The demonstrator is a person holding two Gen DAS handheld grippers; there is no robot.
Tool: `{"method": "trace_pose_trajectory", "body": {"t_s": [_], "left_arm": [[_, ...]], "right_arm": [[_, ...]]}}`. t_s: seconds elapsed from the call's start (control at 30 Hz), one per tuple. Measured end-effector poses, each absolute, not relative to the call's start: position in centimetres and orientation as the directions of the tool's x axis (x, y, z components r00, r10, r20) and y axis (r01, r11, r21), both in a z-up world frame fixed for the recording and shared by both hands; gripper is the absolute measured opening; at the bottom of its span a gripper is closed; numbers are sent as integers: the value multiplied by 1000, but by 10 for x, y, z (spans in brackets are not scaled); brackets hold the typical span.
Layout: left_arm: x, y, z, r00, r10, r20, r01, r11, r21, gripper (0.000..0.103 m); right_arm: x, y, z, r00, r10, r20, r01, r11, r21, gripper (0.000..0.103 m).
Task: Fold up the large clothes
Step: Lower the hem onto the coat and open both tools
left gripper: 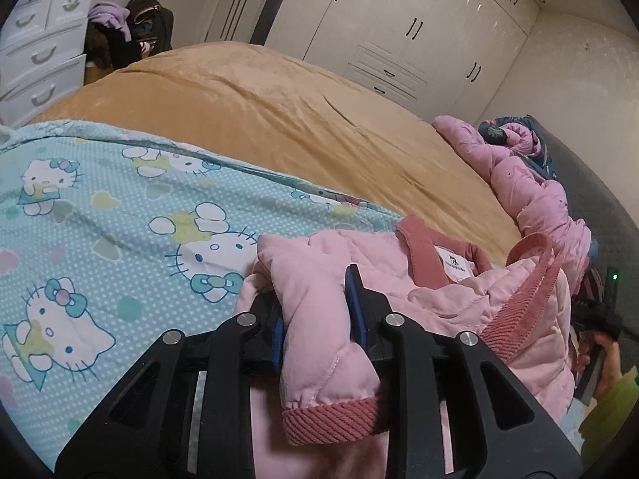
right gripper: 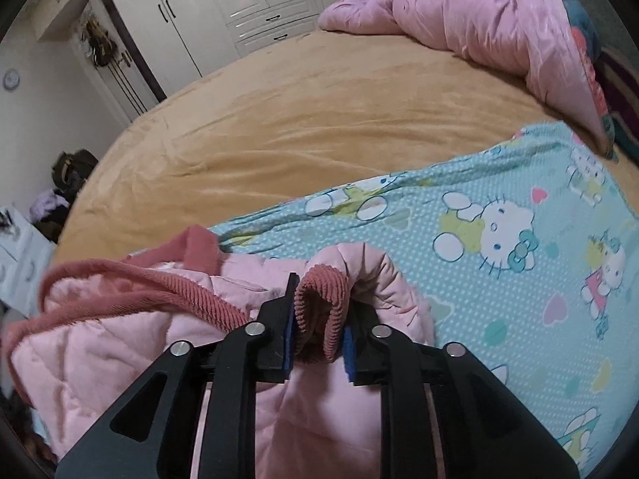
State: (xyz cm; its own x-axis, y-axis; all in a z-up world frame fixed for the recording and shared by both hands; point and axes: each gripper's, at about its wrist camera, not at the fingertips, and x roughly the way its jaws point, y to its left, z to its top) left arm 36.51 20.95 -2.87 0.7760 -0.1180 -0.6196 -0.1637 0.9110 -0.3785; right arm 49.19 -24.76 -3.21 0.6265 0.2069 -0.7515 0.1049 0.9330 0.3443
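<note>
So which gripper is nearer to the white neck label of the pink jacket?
Left. The left gripper grips a sleeve just beside the label; the right gripper grips the other cuff, farther away.

Dim, warm indoor light — soft focus, heavy fisheye bending at edges.

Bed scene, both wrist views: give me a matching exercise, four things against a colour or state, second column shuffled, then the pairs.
Things:
1. jacket
2. sheet
3. blanket
4. wardrobe

Colour or state:
A. tan, spread over the bed
B. white, doors closed
C. pale pink, a sleeve between each pair of tongs
D. light blue with a cartoon cat print

Pairs: 1-C, 2-D, 3-A, 4-B. The left tongs hold a sleeve above its ribbed cuff; the right tongs hold the other sleeve at its ribbed cuff.
</note>
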Motion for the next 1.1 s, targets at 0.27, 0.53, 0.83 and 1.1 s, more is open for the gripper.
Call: {"method": "trace_pose_trajectory", "body": {"t_s": [0.27,0.53,0.83,1.1], "left_arm": [[364,206,-24,777,-127,-616,-149,914,-377,18],[362,207,-15,786,-145,-601,-137,907,-399,26],[342,208,25,836,-228,-498,-43,879,-475,64],[306,224,68,918,-61,-392,-95,925,-368,94]], "right_arm": [[440,-249,17,736,195,-649,63,934,352,98],[346,-131,30,734,346,-584,-305,937,172,98],[366,-42,-42,549,317,-774,-381,918,105,99],[391,-46,-43,562,350,-750,-343,923,174,99]]}}
